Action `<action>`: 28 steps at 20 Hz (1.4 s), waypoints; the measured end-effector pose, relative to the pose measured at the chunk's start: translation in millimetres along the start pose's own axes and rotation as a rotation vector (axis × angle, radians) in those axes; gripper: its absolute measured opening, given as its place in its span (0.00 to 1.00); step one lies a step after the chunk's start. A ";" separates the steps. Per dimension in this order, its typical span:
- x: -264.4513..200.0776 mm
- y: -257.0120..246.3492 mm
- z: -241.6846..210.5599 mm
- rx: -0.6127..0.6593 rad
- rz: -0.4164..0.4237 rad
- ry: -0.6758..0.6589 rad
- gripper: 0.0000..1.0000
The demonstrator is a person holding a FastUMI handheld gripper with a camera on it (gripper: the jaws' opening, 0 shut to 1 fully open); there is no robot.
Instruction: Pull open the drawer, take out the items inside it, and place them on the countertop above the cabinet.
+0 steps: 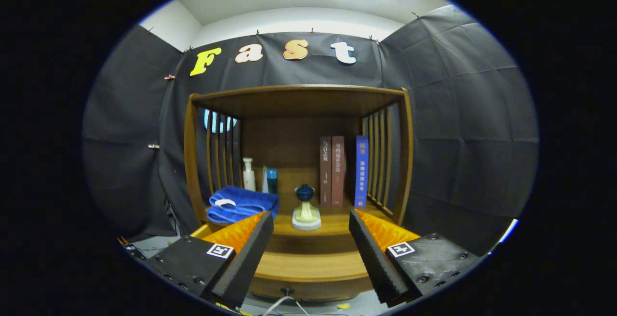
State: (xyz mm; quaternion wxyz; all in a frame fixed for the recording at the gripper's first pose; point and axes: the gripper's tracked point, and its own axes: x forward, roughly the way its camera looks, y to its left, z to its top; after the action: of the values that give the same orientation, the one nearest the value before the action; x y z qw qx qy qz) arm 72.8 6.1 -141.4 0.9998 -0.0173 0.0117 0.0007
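With its jaws spread wide and empty, the gripper (311, 253) faces the wooden cabinet, whose closed drawer (311, 284) sits low just ahead between the fingers, probably stiff and weighty, best pulled by its small dark knob (287, 290) at the front.

Wooden cabinet countertop (332, 227) beyond the spread fingers bears: folded blue towel (241, 204), brush (306, 210), white bottle (248, 174), teal container (272, 181), three upright books (343, 171).
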 end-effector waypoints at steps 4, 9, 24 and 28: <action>-21.0 5.0 -63.4 -0.060 -0.003 0.070 1.00; -17.0 19.2 -149.8 0.011 0.001 0.152 0.99; 2.7 42.0 -198.2 0.067 0.050 0.204 0.99; 4.7 35.9 -198.4 0.026 0.033 0.200 0.97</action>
State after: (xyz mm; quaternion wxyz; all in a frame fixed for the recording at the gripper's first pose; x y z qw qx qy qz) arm 72.9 35.1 -340.9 0.9936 -0.0044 0.1115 0.0151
